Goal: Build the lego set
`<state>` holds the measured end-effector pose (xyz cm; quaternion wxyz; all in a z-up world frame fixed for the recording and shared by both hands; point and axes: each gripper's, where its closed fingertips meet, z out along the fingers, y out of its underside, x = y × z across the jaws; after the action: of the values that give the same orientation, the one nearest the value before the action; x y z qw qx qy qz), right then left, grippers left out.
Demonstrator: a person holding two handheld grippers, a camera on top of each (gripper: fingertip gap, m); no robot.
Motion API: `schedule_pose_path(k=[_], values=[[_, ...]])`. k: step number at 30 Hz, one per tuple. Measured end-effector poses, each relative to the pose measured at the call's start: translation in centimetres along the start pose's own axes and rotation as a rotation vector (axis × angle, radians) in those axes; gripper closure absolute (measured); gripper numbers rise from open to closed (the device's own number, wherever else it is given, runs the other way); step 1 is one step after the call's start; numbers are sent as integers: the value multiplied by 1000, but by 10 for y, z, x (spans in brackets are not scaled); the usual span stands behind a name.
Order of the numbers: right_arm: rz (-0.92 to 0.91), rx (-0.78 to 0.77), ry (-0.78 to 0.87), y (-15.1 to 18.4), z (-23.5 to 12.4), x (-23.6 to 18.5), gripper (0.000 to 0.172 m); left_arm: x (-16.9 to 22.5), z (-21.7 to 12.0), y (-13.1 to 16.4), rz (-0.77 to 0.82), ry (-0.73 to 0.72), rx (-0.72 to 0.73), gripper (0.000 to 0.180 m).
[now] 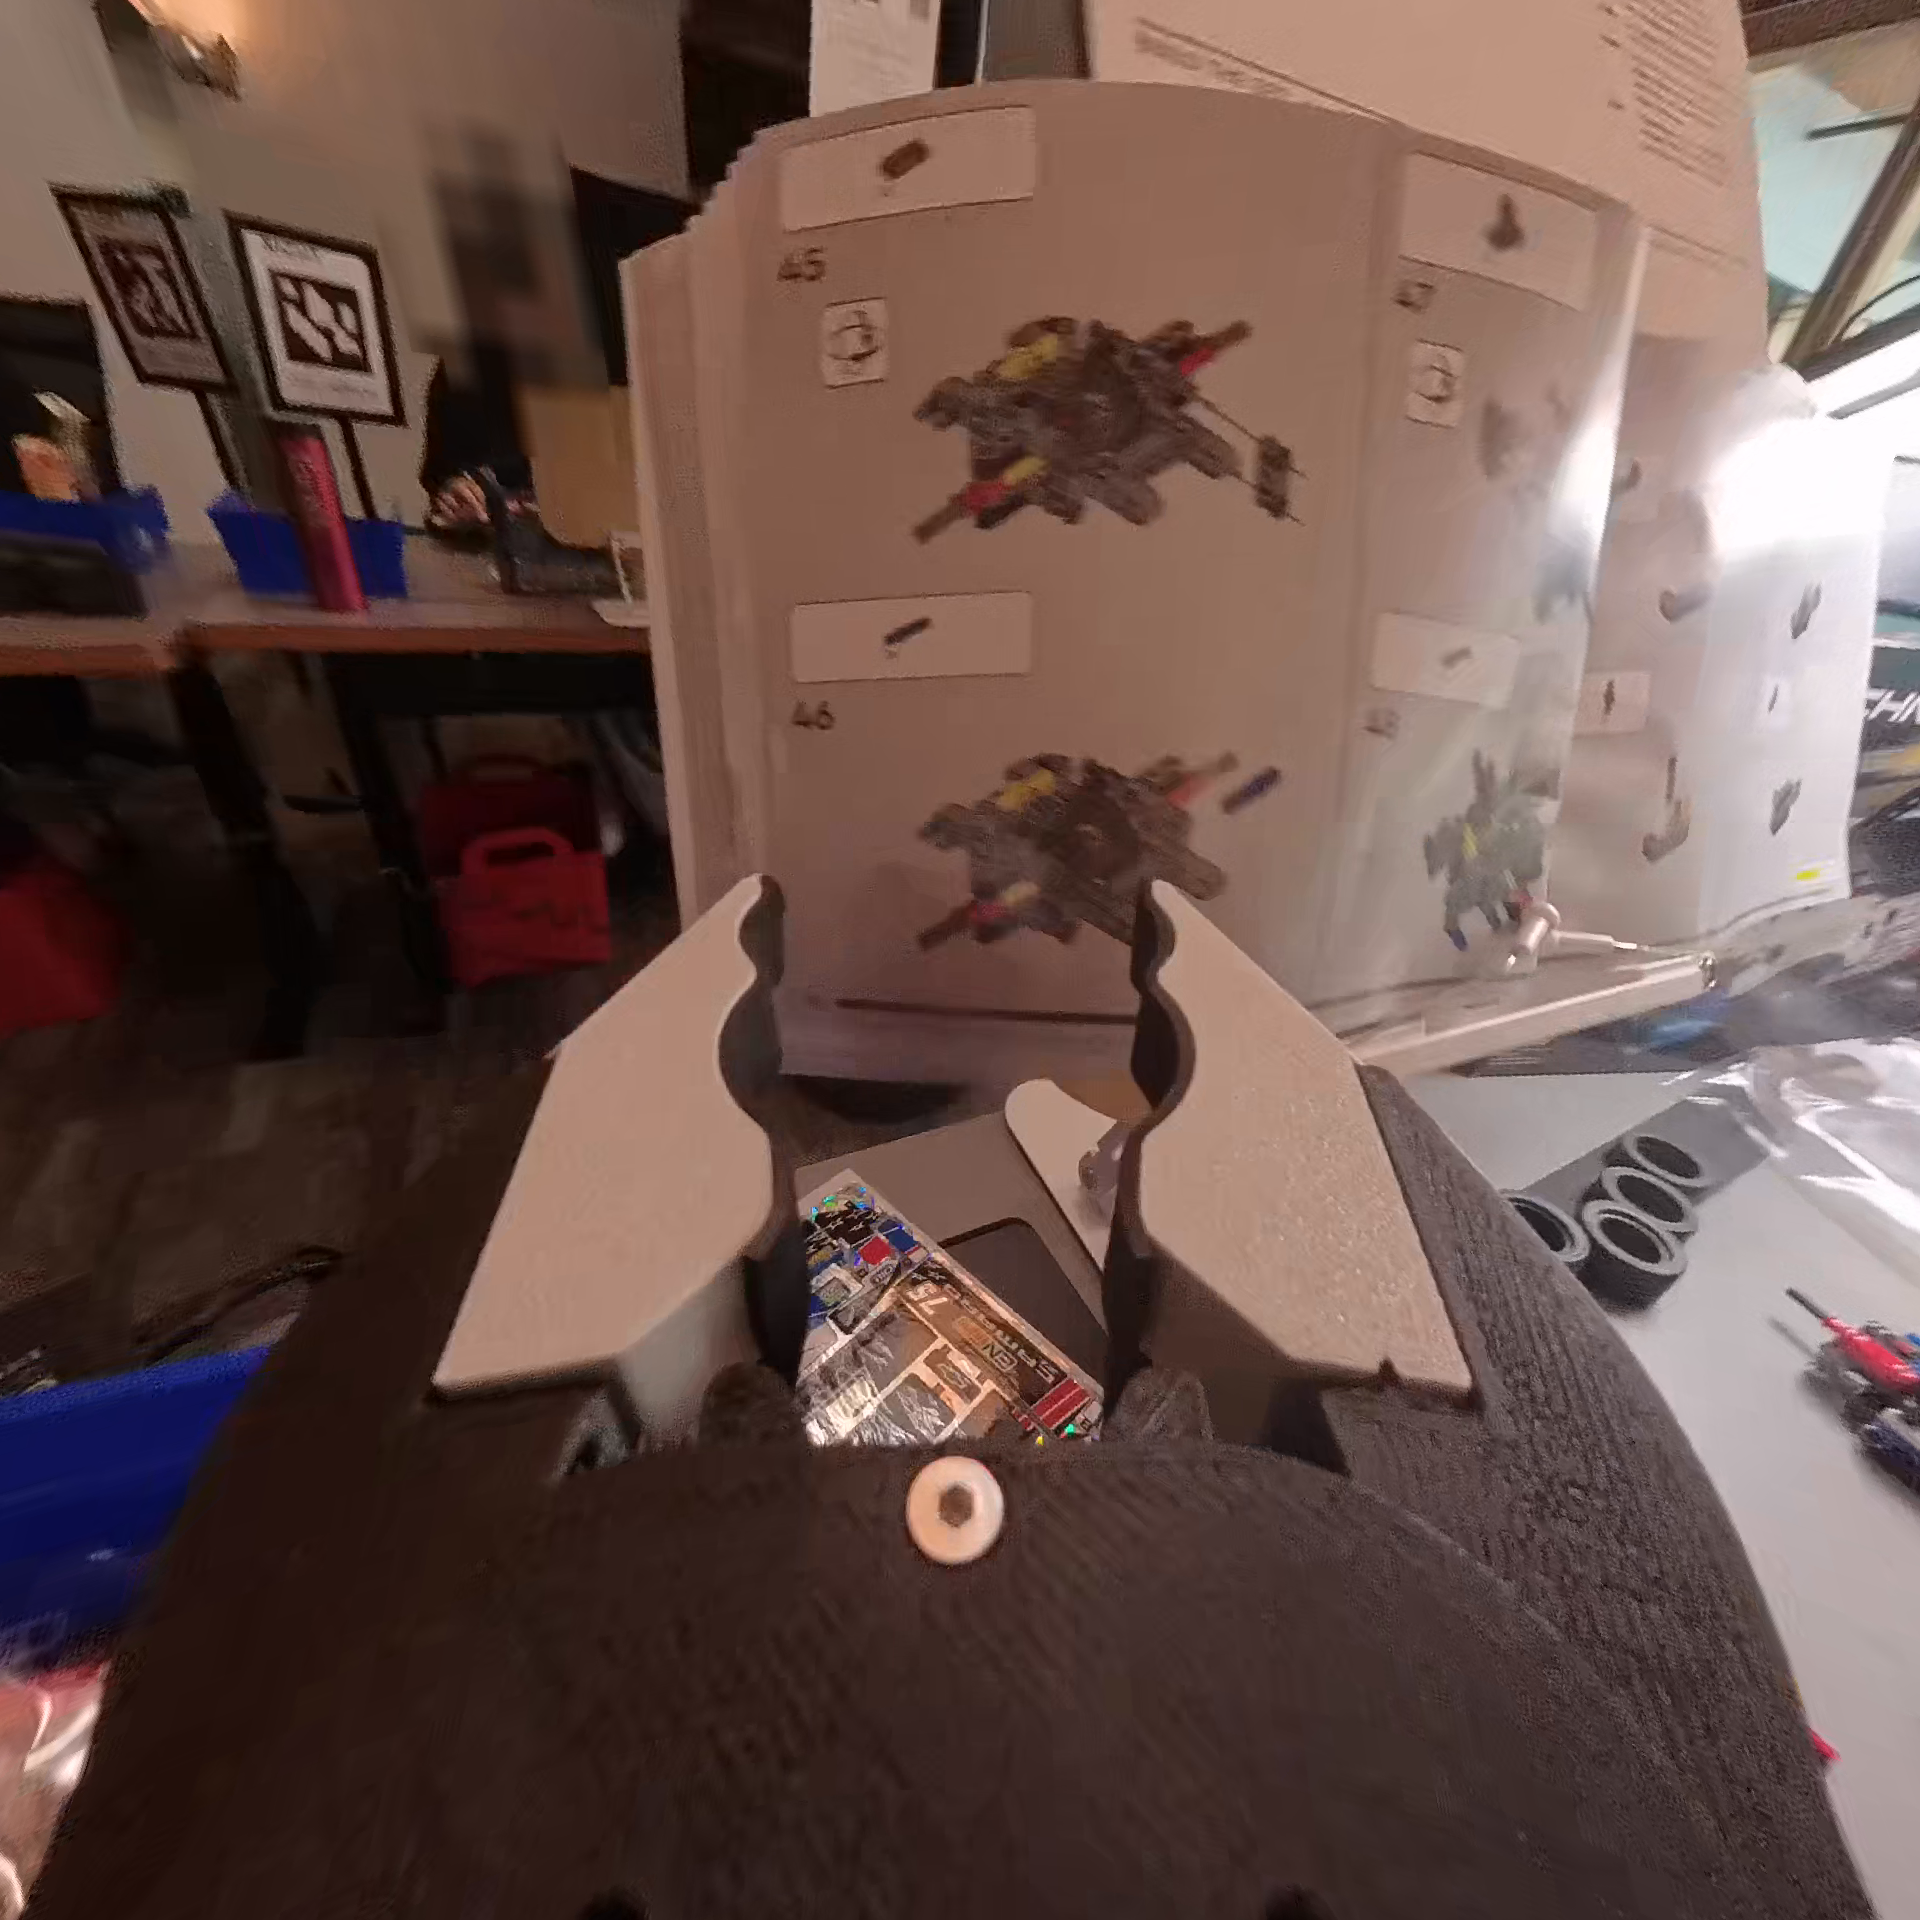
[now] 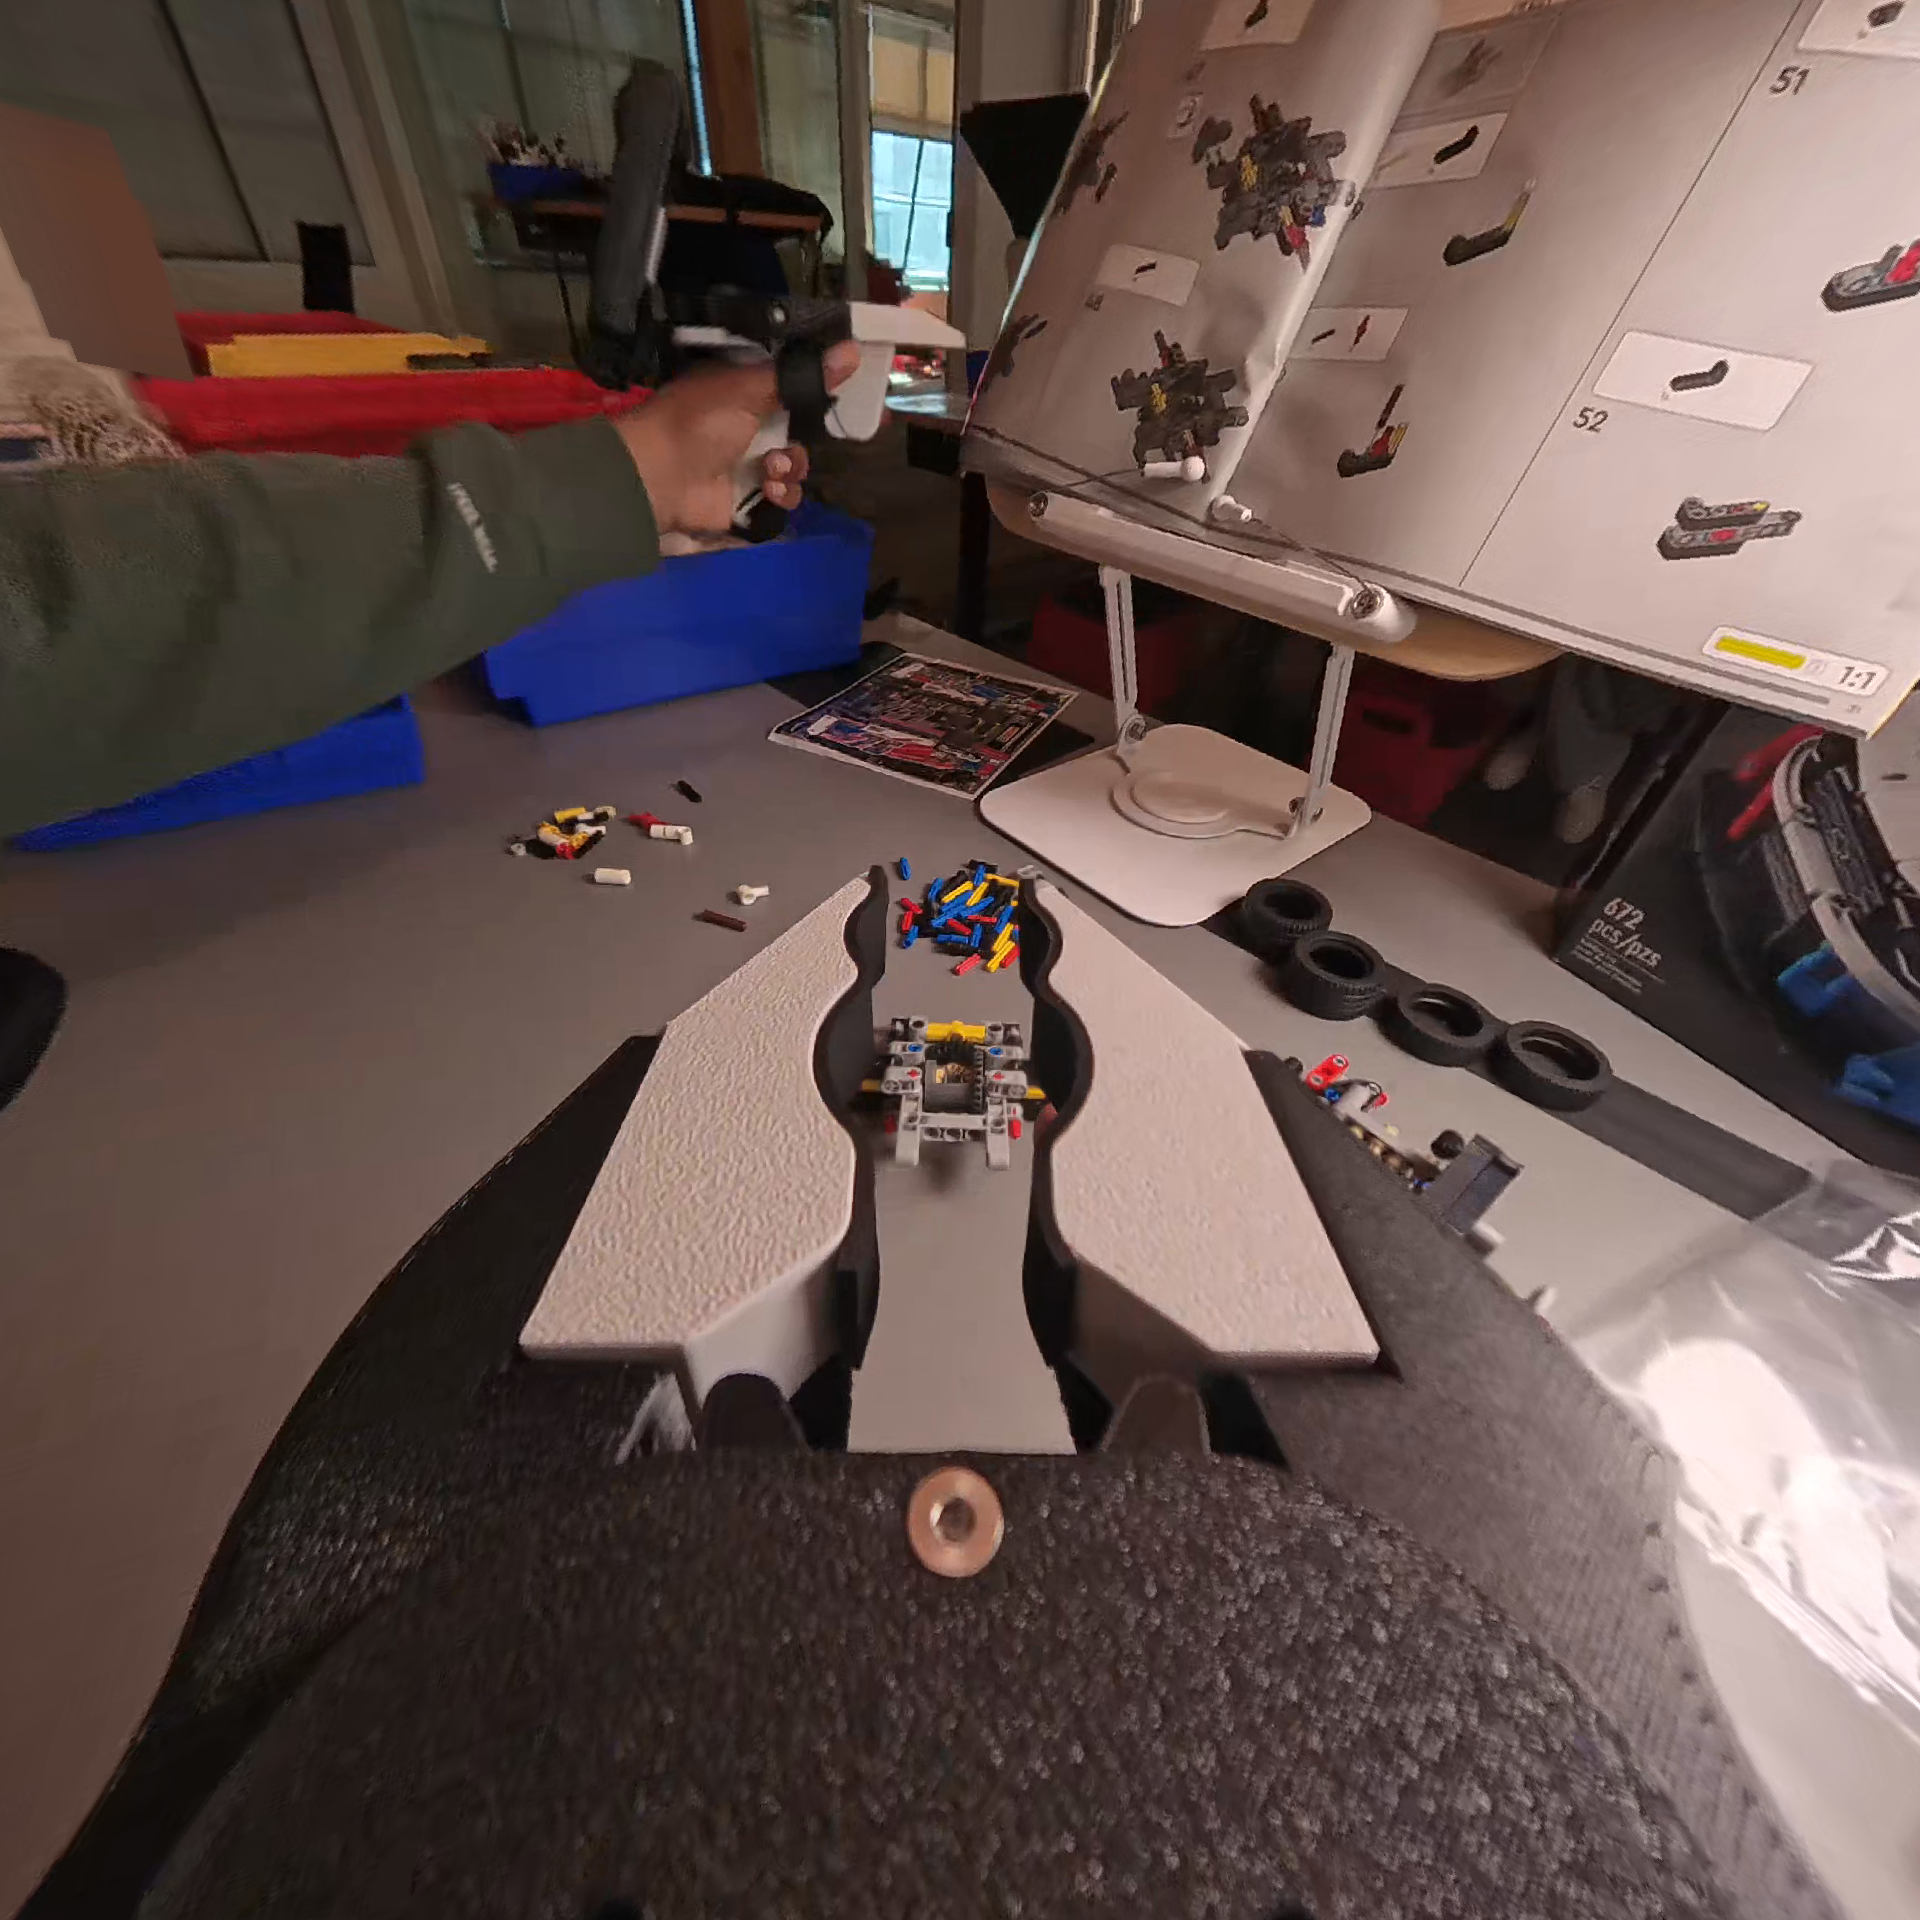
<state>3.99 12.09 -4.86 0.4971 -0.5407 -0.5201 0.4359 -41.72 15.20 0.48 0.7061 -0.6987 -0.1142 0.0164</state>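
L gripper point(image 1: 956, 904): jaws spread, nothing btwn, raised facing instr. booklet point(image 1: 1039, 520) on its stand. R gripper point(image 2: 951, 883): pinching grey brick sub-assy point(image 2: 951, 1081) just above worktop point(image 2: 312, 1039); coloured pin pile point(image 2: 966, 914) just beyond tips, tyres point(image 2: 1434, 1013) to its right.

Grey table point(image 2: 312, 1039); blue bins point(image 2: 675, 613); black tyres point(image 2: 1434, 1018); red, blue, yellow pins point(image 2: 961, 920)

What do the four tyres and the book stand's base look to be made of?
Four tyres: matte black rubber, apparently, with ribbed tread and hollow centres. Book stand's base: smooth off-white plate with rounded corners, painted metal or plastic; the look leaves that open.
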Motion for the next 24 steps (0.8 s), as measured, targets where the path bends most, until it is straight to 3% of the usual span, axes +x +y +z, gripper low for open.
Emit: schedule_pose_path(k=[2,4,8,12,13,16,20,24], values=[[26,10,-1,4,-12,-4,151,-19,12,-11,-138,123,-15,101],[55,37,15,7,-22,-2,154,-27,23,-22,-252,263,-20,101],[131,149,18,7,-29,2,158,-41,42,-24,-301,390,-82,92],[228,231,-20,9,-16,4,159,-24,54,-2,-274,491,-199,93],[245,239,-30,10,-12,5,159,-19,54,3,-254,511,-212,96],[244,225,-58,13,-3,1,159,-14,46,1,-205,533,-177,132],[229,206,-53,22,-4,1,160,-4,25,0,-101,509,-166,166],[286,221,-59,24,-5,3,160,2,16,3,9,424,-177,180]])
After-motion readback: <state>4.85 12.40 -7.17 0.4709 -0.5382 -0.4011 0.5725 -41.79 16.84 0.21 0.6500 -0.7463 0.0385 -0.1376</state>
